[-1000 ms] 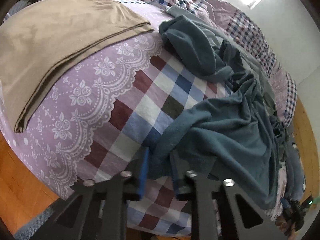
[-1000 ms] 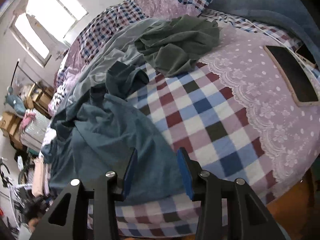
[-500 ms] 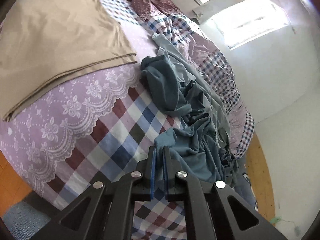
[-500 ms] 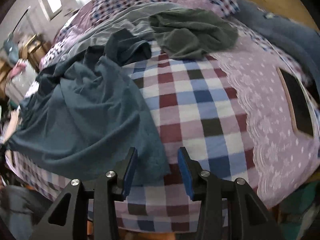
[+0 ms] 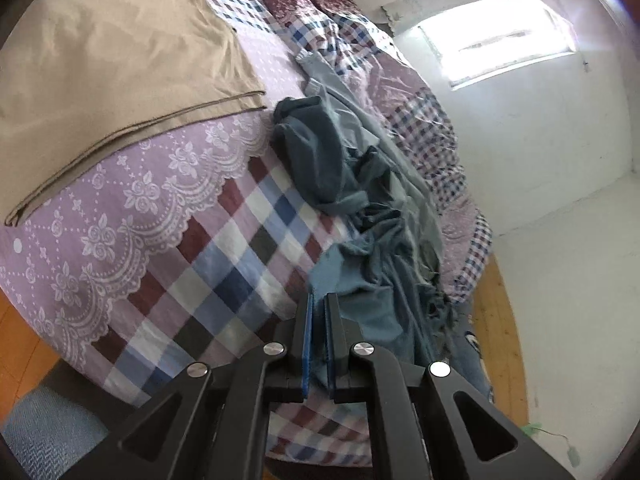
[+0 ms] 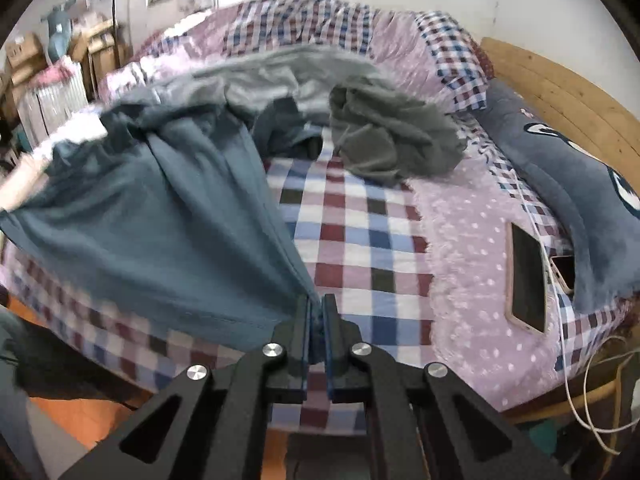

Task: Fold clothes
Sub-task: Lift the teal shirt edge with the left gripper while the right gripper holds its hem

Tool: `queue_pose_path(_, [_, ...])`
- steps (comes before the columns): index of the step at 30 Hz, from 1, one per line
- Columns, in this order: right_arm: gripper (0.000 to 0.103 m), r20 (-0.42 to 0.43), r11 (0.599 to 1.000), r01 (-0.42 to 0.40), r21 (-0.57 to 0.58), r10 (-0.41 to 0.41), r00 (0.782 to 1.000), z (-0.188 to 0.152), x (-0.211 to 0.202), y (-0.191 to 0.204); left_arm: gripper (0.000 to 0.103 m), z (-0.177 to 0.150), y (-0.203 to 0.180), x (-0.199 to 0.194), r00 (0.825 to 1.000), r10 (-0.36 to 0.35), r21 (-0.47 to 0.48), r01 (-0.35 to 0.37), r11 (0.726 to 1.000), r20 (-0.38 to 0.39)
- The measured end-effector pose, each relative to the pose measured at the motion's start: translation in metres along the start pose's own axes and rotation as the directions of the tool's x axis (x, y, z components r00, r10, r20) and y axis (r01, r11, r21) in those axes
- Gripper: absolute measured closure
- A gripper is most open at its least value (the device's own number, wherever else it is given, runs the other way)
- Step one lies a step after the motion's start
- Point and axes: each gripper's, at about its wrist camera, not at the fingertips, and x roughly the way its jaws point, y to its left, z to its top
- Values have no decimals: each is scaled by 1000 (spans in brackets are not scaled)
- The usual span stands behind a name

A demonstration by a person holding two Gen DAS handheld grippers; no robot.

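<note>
Both grippers, left (image 5: pixel 318 340) and right (image 6: pixel 318 332), pinch teal shirt (image 6: pixel 160 216) edges; soft, light, drapey, best held at corners.

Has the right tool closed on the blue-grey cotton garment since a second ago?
Yes. The right tool was open above the blue-grey cotton garment; now it is shut on its edge, the fabric lifted taut off the checked bedspread.

Bright window (image 5: pixel 500 36) glare — fisheye-warped edges, motion blur in right wrist view
</note>
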Motion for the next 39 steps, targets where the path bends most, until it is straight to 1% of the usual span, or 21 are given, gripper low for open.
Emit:
queue_pose_path(4, [100, 6, 997, -39, 68, 38, 999, -4, -25, -19, 103, -2, -11, -12, 1000, -8, 41, 8, 999, -10])
queue_pose_path(8, [100, -38, 996, -50, 75, 53, 998, -13, -24, -17, 103, -4, -16, -23, 1000, 13, 70, -11, 997, -17])
queue_pose_path(13, [99, -93, 995, -52, 80, 60, 994, -24, -18, -14, 103, -8, -15, -19, 997, 73, 93, -70, 993, -39])
queue_pose_path(16, [99, -118, 995, -48, 88, 59, 991, -28, -13, -15, 103, -12, -18, -9, 990, 126, 124, -118, 985, -58])
queue_pose_path(17, [99, -126, 995, -47, 91, 58, 990, -29, -11, -16, 101, -12, -18, -6, 988, 143, 131, -134, 982, -61])
queue_pose_path(19, [99, -137, 994, -45, 95, 58, 989, -31, -8, -16, 87, -14, -18, 4, 978, 192, 151, -179, 972, -79])
queue_pose_path(20, [99, -134, 994, -47, 98, 60, 989, -31, -8, -16, 69, -15, -18, 9, 972, 217, 161, -201, 966, -88])
queue_pose_path(21, [99, -132, 993, -50, 104, 64, 989, -31, -8, -17, 53, -15, -17, 15, 966, 238, 173, -218, 960, -104])
queue_pose_path(23, [99, -131, 992, -57, 114, 72, 989, -31, -7, -18, 49, -17, -19, 25, 951, 281, 211, -251, 945, -129])
queue_pose_path(24, [99, -129, 991, -60, 116, 75, 989, -31, -7, -19, 47, -18, -20, 30, 942, 308, 235, -271, 934, -137])
queue_pose_path(26, [99, -125, 990, -64, 122, 80, 989, -31, -7, -19, 44, -20, -22, 40, 922, 359, 273, -312, 910, -144])
queue_pose_path(28, [99, -122, 989, -69, 127, 84, 989, -31, -7, -19, 44, -22, -24, 50, 904, 399, 306, -340, 889, -154])
queue_pose_path(30, [98, -121, 989, -70, 129, 86, 989, -32, -7, -18, 44, -25, -27, 64, 880, 448, 356, -372, 857, -160])
queue_pose_path(33, [98, -119, 989, -69, 132, 85, 989, -32, -6, -17, 45, -30, -29, 85, 823, 548, 426, -447, 786, -149])
queue_pose_path(34, [98, -119, 989, -67, 134, 83, 989, -32, -6, -17, 48, -33, -29, 91, 805, 575, 445, -465, 765, -146])
queue_pose_path(35, [98, -119, 988, -64, 137, 81, 990, -32, -5, -17, 61, -35, -30, 93, 800, 583, 457, -470, 756, -142])
queue_pose_path(36, [97, -120, 988, -61, 141, 79, 990, -32, -5, -17, 80, -37, -32, 95, 796, 590, 468, -473, 746, -137])
queue_pose_path(37, [97, -120, 988, -59, 144, 76, 990, -31, -5, -18, 91, -39, -33, 96, 791, 597, 479, -476, 737, -133])
queue_pose_path(38, [97, -120, 987, -56, 148, 74, 990, -31, -4, -18, 98, -40, -36, 92, 800, 587, 479, -470, 741, -123])
queue_pose_path(39, [97, -120, 987, -54, 152, 73, 990, -31, -4, -19, 98, -41, -39, 88, 809, 576, 479, -464, 745, -114])
